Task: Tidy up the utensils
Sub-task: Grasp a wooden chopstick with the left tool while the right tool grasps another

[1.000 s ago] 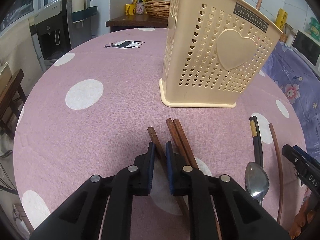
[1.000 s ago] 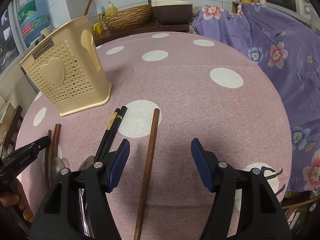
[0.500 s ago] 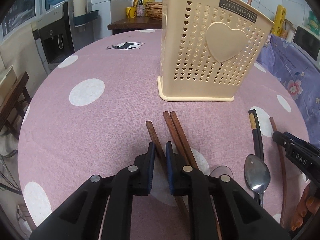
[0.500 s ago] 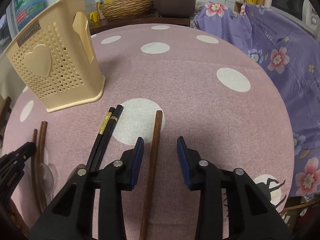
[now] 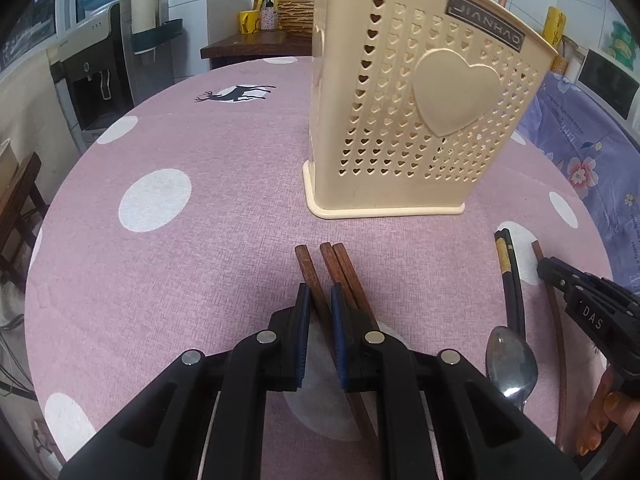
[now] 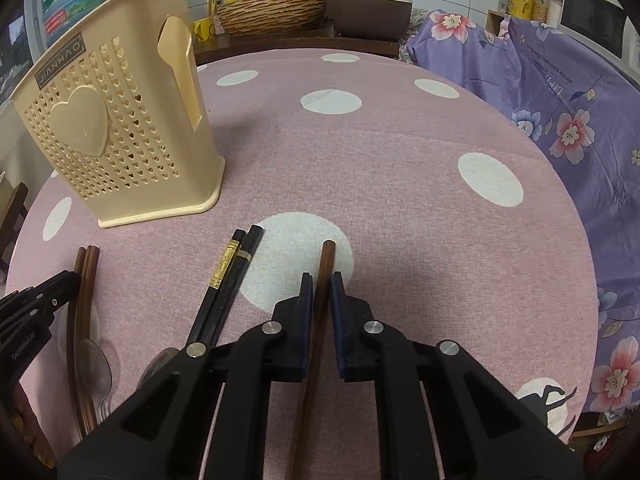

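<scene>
A beige perforated utensil holder (image 5: 420, 120) with a heart stands upright on the pink dotted tablecloth; it also shows in the right wrist view (image 6: 116, 136). My left gripper (image 5: 319, 300) is shut on a single brown chopstick (image 5: 307, 268), with a pair of brown chopsticks (image 5: 338, 264) just to its right. My right gripper (image 6: 320, 292) is shut on another brown chopstick (image 6: 326, 258). Black chopsticks with gold bands (image 6: 234, 268) lie left of it. A metal spoon (image 5: 512, 364) lies by the black chopsticks (image 5: 510, 276).
The round table (image 6: 400, 168) has a purple flowered cloth (image 6: 560, 92) at its right side. A wicker basket (image 6: 268, 14) and a rice cooker (image 6: 366, 6) stand on a shelf behind. A water dispenser (image 5: 96, 68) stands far left.
My right gripper moved over the brown chopstick and its jaws shut on it. My left gripper stayed shut on its chopstick and came a little closer to the holder.
</scene>
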Action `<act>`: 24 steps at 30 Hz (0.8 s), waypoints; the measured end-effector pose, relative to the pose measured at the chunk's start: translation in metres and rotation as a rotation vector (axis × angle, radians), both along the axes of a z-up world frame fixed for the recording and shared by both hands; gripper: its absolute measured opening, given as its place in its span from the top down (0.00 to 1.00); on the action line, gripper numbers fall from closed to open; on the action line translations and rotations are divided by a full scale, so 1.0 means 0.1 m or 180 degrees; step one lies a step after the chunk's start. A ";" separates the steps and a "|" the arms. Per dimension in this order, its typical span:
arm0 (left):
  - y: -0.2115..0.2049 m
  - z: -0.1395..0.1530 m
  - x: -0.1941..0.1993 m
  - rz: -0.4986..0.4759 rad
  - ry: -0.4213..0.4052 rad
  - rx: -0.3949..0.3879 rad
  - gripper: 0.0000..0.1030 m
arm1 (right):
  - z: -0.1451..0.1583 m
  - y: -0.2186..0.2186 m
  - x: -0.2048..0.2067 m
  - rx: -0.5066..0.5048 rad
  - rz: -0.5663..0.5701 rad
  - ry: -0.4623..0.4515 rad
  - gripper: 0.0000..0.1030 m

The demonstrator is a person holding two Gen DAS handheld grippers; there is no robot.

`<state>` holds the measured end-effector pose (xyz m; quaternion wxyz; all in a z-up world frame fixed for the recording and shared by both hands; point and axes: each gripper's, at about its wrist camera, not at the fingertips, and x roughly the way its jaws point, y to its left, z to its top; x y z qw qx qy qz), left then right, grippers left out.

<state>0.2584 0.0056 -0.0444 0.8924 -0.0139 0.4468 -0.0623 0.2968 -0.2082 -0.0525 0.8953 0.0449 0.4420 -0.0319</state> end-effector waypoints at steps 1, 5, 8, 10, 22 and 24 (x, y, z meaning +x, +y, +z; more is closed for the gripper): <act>0.01 0.00 0.01 -0.0003 0.0007 -0.0014 0.89 | 0.00 0.00 0.00 0.0006 0.0002 -0.0001 0.90; 0.00 -0.01 0.01 0.0011 -0.0008 -0.0003 0.89 | 0.00 -0.02 0.02 0.0029 -0.0002 -0.0006 0.90; -0.01 -0.01 0.01 0.0031 -0.0019 0.0006 0.89 | -0.01 -0.03 0.03 0.0065 -0.0011 -0.0010 0.91; -0.01 -0.01 0.00 0.0037 -0.0023 0.0012 0.89 | -0.01 -0.04 0.04 0.0114 -0.0025 -0.0015 0.91; -0.03 -0.01 0.01 0.0049 -0.0038 0.0038 0.91 | -0.02 -0.13 0.06 0.0359 -0.0067 -0.0033 0.91; -0.03 -0.01 0.02 0.0040 -0.0033 0.0049 0.91 | -0.02 -0.12 0.06 0.0339 -0.0057 -0.0034 0.91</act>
